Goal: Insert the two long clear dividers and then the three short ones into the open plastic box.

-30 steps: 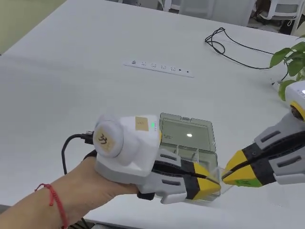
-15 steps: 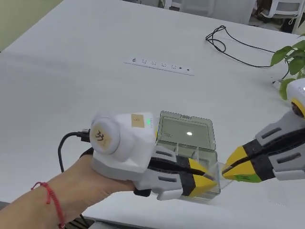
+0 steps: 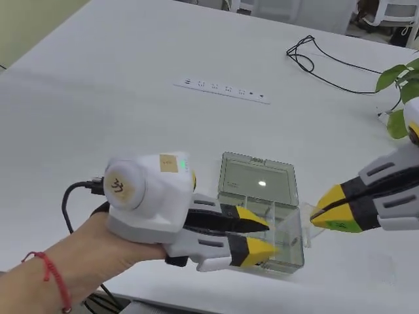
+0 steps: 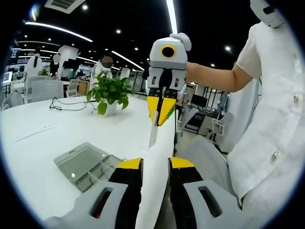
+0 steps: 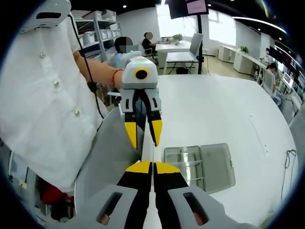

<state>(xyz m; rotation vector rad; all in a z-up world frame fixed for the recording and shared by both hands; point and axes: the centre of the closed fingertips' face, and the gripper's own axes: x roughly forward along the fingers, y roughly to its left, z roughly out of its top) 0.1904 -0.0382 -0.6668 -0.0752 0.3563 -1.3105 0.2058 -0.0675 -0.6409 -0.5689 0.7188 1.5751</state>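
The clear plastic box (image 3: pixel 286 243) lies on the white table with its lid (image 3: pixel 256 179) folded open behind it, and some dividers stand inside. My right gripper (image 3: pixel 314 217) comes in from the right, shut on a thin clear divider (image 4: pixel 153 136) that hangs above the box's front right corner. In the right gripper view that divider (image 5: pixel 148 149) is edge-on above the shut jaws (image 5: pixel 153 167). My left gripper (image 3: pixel 256 234) sits over the box's front left. It is open and a short way from the divider's free end, with nothing between its fingers.
A white power strip (image 3: pixel 222 89) lies further back on the table. A black cable (image 3: pixel 314 62) coils at the back right, and a potted plant (image 3: pixel 404 91) stands at the right edge. The table's front edge runs just below the box.
My left gripper has let go of the divider's end, opened and drawn back to the left. The right gripper still holds the divider in about the same place.
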